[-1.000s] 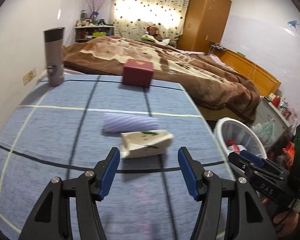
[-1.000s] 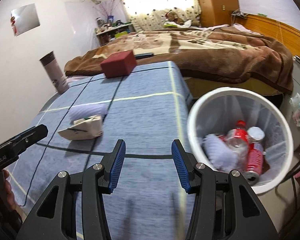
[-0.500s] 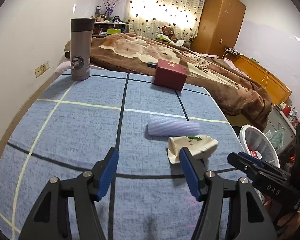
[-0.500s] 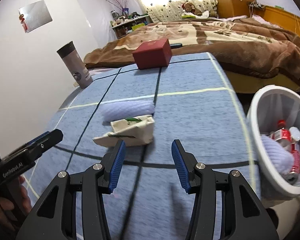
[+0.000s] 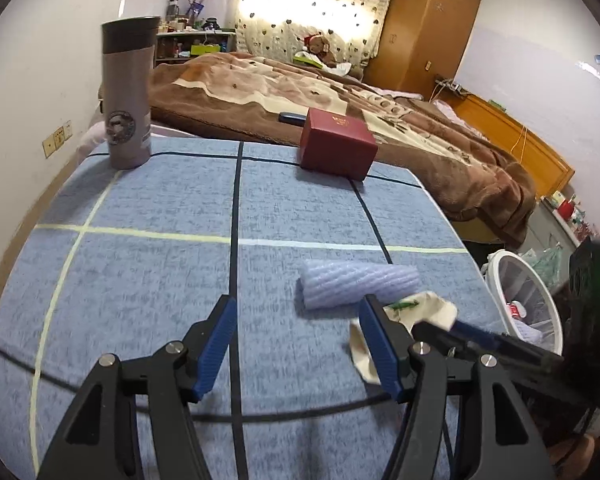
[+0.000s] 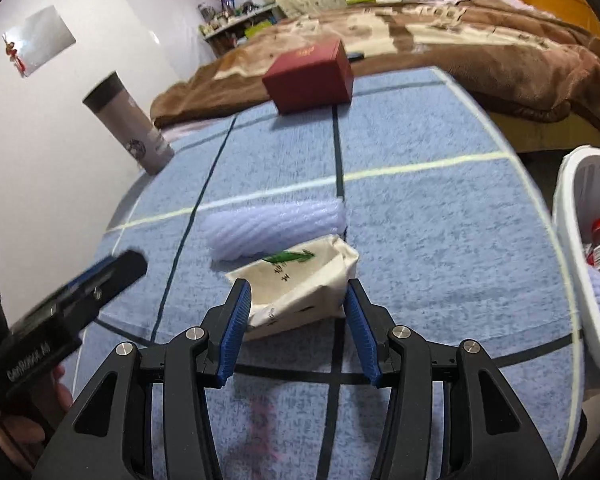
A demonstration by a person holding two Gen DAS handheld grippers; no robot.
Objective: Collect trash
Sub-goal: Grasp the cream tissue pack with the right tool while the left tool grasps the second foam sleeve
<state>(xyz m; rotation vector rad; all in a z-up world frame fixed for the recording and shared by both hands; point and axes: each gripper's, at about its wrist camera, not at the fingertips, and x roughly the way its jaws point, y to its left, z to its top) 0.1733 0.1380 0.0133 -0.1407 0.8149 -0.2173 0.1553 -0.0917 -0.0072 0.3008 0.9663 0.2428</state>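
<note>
Trash is what we are after, and the nearest piece, a cream paper carton (image 6: pixel 300 280) with green print, lies crumpled on the blue checked tablecloth (image 6: pixel 440 240), at twelve o'clock from our right gripper (image 6: pixel 296 320). Its jaws stand apart, straddling the carton's near end without yet squeezing, which we judge a line-up for the pinch. Touching the carton at its far side lies a lavender ribbed foam roll (image 6: pixel 276 228), soft-looking and cylindrical. Our left gripper (image 5: pixel 300 344) hangs with jaws apart over bare cloth. At three o'clock waits the white bin (image 6: pixel 572 280), bottles inside. A boxy maroon case (image 6: pixel 310 76) and smooth grey tumbler (image 6: pixel 128 124) stand at the far edge.
</note>
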